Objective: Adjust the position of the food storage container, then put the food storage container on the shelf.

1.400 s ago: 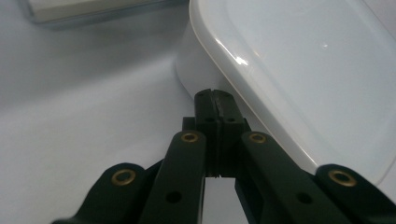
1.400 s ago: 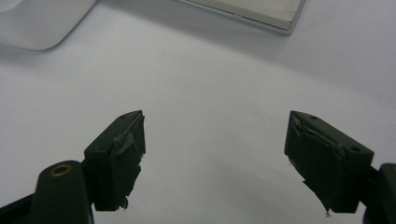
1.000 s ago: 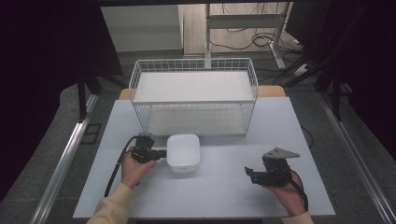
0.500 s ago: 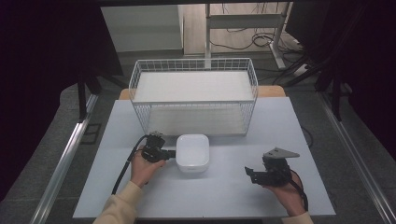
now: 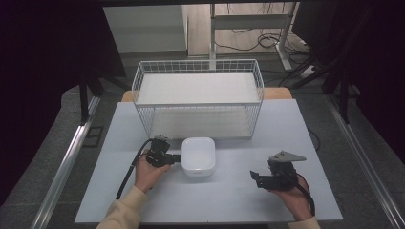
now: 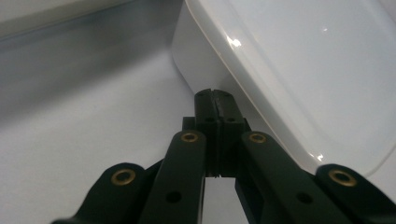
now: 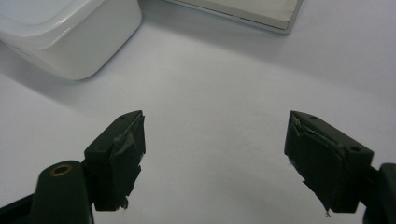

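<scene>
A white, rounded, shallow plastic tub [image 5: 198, 156] sits on the table just in front of the wire basket [image 5: 200, 120]. My left gripper [image 5: 177, 157] is at the tub's left side, held level and pointing right. In the left gripper view its jaws are shut with nothing between them, and the gripper's tip [image 6: 215, 99] rests against the tub's wall [image 6: 198, 65] under the rim. My right gripper [image 5: 256, 179] is held apart at the front right, pointing left, with its jaws wide open over bare table [image 7: 215, 154]. The tub's corner [image 7: 70, 42] lies ahead of it, at the upper left of that view.
The white wire basket has a flat white panel [image 5: 196, 87] inside and stands across the back of the white table [image 5: 229, 200]. A black cable [image 5: 129, 174] trails from the left gripper. Dark floor and metal rails [image 5: 67, 162] flank the table.
The left gripper and the tub have slid to the right together, mostly in the first half second. The right gripper has stayed where it was.
</scene>
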Demonstrator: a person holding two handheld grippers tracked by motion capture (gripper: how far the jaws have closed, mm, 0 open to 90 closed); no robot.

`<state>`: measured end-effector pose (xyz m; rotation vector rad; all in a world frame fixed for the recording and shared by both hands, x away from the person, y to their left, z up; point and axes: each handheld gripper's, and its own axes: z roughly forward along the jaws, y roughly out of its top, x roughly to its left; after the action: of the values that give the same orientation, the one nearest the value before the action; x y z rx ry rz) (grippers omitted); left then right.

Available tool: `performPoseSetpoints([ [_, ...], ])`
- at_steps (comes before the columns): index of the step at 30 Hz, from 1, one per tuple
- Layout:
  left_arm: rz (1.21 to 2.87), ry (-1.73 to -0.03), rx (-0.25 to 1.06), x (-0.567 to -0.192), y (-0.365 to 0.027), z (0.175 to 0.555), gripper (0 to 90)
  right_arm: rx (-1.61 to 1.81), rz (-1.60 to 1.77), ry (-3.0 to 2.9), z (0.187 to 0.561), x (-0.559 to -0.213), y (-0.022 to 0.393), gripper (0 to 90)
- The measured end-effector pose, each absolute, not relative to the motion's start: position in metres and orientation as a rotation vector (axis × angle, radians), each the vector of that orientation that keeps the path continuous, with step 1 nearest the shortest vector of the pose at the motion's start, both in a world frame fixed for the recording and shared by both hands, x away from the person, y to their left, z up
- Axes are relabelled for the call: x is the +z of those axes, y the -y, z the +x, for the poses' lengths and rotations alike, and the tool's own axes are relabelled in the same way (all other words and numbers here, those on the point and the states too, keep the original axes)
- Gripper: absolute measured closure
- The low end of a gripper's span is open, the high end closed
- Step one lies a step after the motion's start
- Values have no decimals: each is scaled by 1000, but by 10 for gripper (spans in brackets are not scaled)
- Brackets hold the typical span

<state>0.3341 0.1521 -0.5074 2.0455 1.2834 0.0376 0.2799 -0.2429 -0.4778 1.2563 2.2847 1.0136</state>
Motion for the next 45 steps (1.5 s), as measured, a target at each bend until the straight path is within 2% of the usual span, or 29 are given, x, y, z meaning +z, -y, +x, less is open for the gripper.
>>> performPoseSetpoints([
  [5, 1983, -1291, 102, -493, -172, 327, 900, 1070, 1226, -2285, 279, -474, 239, 202],
  [7, 1952, -1277, 114, -487, -180, 320, 873, 1086, 1211, -2286, 278, -474, 237, 197],
  [11, 1943, -1245, 165, -478, -185, 304, 685, 1103, 1186, -2276, 278, -475, 233, 190],
  [15, 1923, -1253, 149, -474, -192, 293, 445, 1155, 1181, -2261, 279, -473, 233, 189],
  [32, 1835, -1258, 89, -464, -202, 290, 377, 1237, 1260, -2262, 289, -471, 221, 208],
  [45, 1764, -1260, 74, -459, -197, 298, 370, 1343, 1318, -2259, 307, -454, 196, 259],
])
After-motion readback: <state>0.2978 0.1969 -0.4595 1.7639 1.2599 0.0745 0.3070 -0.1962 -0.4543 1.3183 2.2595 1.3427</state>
